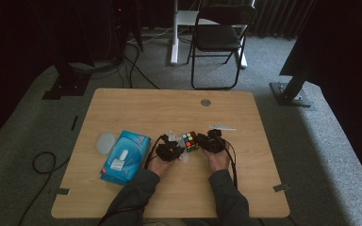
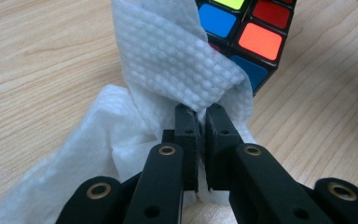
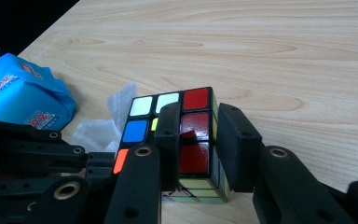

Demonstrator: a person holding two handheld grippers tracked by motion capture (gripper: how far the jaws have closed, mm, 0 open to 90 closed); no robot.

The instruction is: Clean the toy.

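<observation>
Cube (image 3: 186, 140) clamped by right tongs (image 3: 200, 144); pack (image 3: 23, 95) reads "99".

Grey sleeves (image 1: 136, 193); each black gripper (image 2: 198, 116) has brass-ringed screw holes and trailing black cables.

Dim studio or lab space, grey carpet floor (image 1: 320, 155), black curtains (image 1: 283, 16), wooden table (image 1: 169, 106), folding chair (image 1: 219, 37), floor-bolted stand bases (image 1: 290, 92), trailing cables (image 1: 45, 165).
</observation>
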